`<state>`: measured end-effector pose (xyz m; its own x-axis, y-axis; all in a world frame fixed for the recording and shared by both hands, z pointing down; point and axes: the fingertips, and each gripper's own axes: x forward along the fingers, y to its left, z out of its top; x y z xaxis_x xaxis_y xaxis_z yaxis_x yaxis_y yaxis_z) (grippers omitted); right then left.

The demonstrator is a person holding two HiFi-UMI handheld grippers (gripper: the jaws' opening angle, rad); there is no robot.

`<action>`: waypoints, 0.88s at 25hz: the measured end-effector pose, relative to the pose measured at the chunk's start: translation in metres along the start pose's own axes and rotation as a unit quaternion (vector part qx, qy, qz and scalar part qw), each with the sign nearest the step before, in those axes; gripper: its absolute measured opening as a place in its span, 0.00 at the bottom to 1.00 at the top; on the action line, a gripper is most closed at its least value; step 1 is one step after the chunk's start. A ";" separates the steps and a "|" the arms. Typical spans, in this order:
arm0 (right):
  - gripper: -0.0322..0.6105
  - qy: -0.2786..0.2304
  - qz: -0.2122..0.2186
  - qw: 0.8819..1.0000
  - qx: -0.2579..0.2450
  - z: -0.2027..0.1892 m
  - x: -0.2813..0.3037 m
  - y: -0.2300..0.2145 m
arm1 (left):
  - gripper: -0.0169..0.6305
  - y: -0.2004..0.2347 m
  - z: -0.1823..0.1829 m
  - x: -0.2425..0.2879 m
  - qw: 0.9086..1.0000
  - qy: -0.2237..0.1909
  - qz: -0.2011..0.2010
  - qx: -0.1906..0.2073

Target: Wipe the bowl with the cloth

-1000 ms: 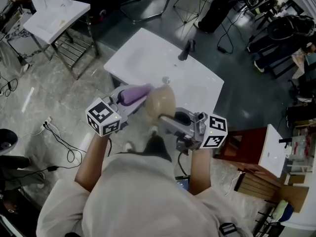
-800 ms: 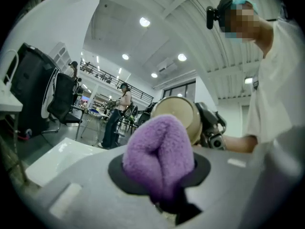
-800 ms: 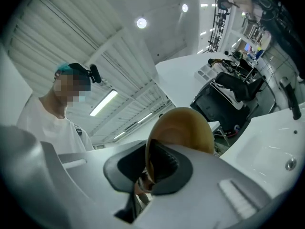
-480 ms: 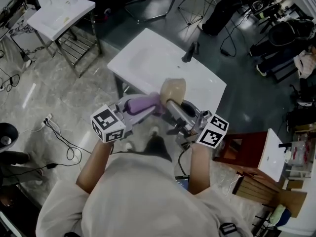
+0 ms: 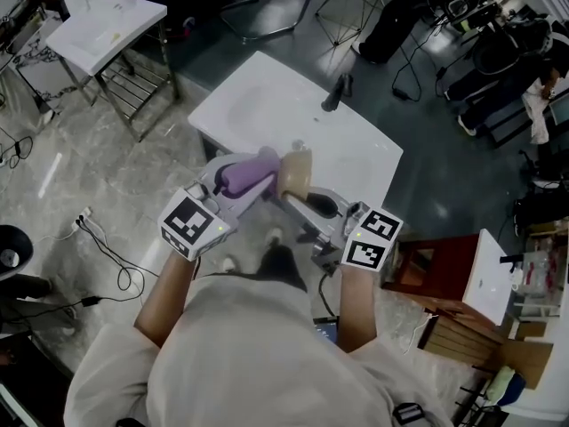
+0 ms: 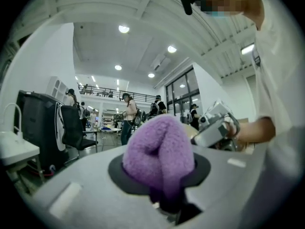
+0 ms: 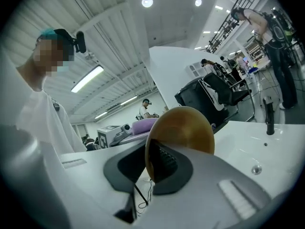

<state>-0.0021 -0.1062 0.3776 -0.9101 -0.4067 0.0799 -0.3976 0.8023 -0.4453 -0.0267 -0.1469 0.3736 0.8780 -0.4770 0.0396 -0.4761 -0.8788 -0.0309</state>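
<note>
A tan bowl [image 5: 294,174] is held up on edge above the near side of the white sink [image 5: 267,96]. My right gripper [image 5: 292,199] is shut on the bowl's rim [image 7: 151,163]. The purple cloth [image 5: 245,173] is bunched between the jaws of my left gripper [image 5: 252,181], which is shut on it. In the head view the cloth's tip meets the bowl's left side. In the left gripper view the cloth [image 6: 160,159] fills the middle and hides most of the bowl. In the right gripper view the cloth [image 7: 144,125] shows just left of the bowl.
A dark faucet [image 5: 333,92] stands at the sink's far edge, with the drain [image 7: 257,169] in the basin. A second white sink on a metal stand [image 5: 107,20] is at the far left. Cables [image 5: 107,265] lie on the floor. A red-brown cabinet [image 5: 444,265] stands to the right.
Both grippers drew back toward me and slightly left. The bowl turned more edge-on, and the cloth stays against its left side.
</note>
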 end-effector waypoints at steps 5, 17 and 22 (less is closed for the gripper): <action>0.07 -0.026 0.029 0.999 0.009 0.007 -0.007 0.011 | 0.19 0.005 0.000 0.008 1.000 0.013 0.000 0.023; 0.08 -0.068 0.032 0.996 0.056 0.015 -0.013 0.000 | 0.19 -0.006 -0.014 0.008 0.999 0.032 -0.035 0.020; 0.08 -0.066 0.003 0.996 0.065 0.013 -0.011 -0.010 | 0.19 -0.017 -0.013 0.004 0.998 0.027 -0.051 0.019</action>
<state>0.0133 -0.1154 0.3698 -0.8857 -0.4626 -0.0380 -0.3653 0.7451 -0.5580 -0.0160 -0.1337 0.3871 0.9170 -0.3866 0.0987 -0.3821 -0.9221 -0.0619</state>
